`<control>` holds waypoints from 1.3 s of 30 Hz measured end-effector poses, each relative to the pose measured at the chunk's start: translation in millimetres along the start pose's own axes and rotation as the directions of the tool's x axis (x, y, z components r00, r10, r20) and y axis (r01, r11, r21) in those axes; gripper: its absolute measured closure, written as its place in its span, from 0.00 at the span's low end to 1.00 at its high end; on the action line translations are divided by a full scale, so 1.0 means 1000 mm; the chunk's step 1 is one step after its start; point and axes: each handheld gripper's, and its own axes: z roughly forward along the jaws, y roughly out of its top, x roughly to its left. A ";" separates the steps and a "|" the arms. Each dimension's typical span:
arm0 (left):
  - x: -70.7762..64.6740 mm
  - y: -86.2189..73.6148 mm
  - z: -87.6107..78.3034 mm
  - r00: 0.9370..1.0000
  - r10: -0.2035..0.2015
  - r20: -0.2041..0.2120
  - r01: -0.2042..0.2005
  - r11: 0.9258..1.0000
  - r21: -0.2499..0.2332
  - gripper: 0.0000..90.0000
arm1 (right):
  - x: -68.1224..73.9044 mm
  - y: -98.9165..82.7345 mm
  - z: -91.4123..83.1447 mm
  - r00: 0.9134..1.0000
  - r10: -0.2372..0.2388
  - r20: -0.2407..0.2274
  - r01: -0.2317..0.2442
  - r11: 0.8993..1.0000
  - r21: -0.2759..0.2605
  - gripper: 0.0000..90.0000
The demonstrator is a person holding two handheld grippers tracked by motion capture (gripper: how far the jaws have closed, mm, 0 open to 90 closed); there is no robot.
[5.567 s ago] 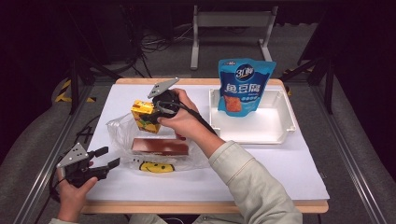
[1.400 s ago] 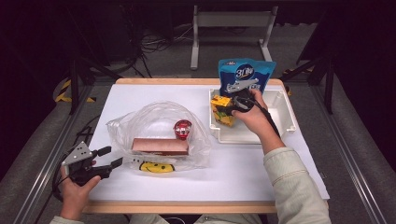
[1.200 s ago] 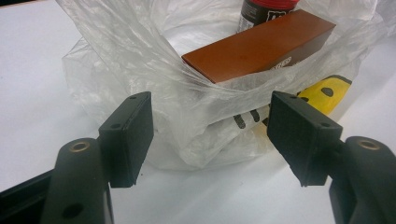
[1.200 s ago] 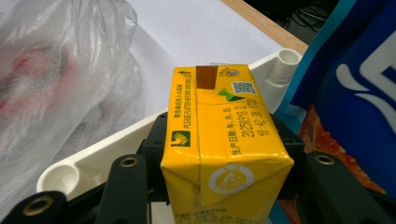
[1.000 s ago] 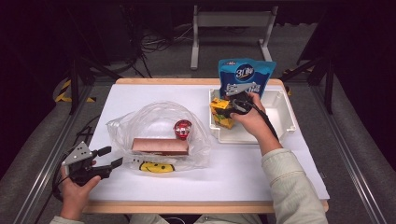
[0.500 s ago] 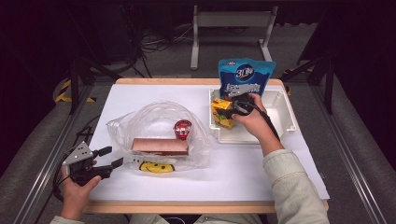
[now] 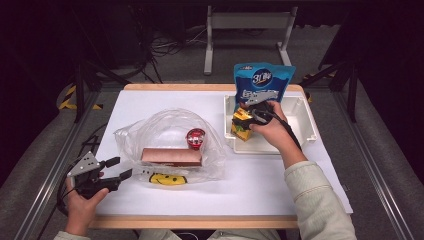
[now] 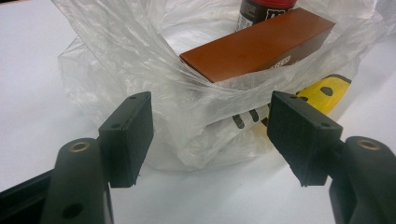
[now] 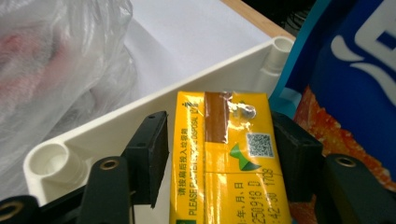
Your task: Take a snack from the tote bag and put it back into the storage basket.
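Right gripper view: jaws w/ gap beside yellow carton [image 9: 224, 158] in tray [image 9: 140, 116], left gripper [image 7: 116, 168] open by bag [image 7: 170, 142].

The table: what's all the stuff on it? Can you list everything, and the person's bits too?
Table: one, white top with a wooden edge, centre.
Plastic bag: one, clear with a yellow smiley print, left half of the table.
Box: one, long and brown, inside the bag.
Small container: one, red lid, inside the bag behind the box.
Tray: one, white, right rear of the table.
Pouch: one, blue, standing at the tray's back.
Carton: one, yellow, over the tray between the right tool's jaws.
Left tool: one, black, open, at the bag's near edge.
Right tool: one, black, over the tray's left side.
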 end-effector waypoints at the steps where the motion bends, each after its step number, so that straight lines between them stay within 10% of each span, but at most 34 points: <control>1: 0.000 0.000 0.000 1.000 0.001 -0.001 -0.001 1.000 -0.002 0.36 | 0.001 0.001 -0.002 1.000 -0.004 0.002 0.004 1.000 -0.009 0.45; 14: 0.000 0.000 0.000 1.000 0.003 -0.002 -0.003 1.000 -0.004 0.36 | 0.018 0.021 -0.038 0.997 -0.075 0.032 0.078 0.990 -0.119 0.51; 25: 0.000 0.001 0.000 1.000 0.007 -0.001 -0.007 1.000 -0.002 0.36 | 0.029 0.008 -0.064 0.999 -0.040 0.021 0.040 0.999 -0.001 0.93; 39: -0.001 0.001 0.001 1.000 0.009 -0.002 -0.009 1.000 0.001 0.36 | 0.034 -0.022 -0.046 0.999 0.013 -0.030 -0.009 0.992 0.122 1.00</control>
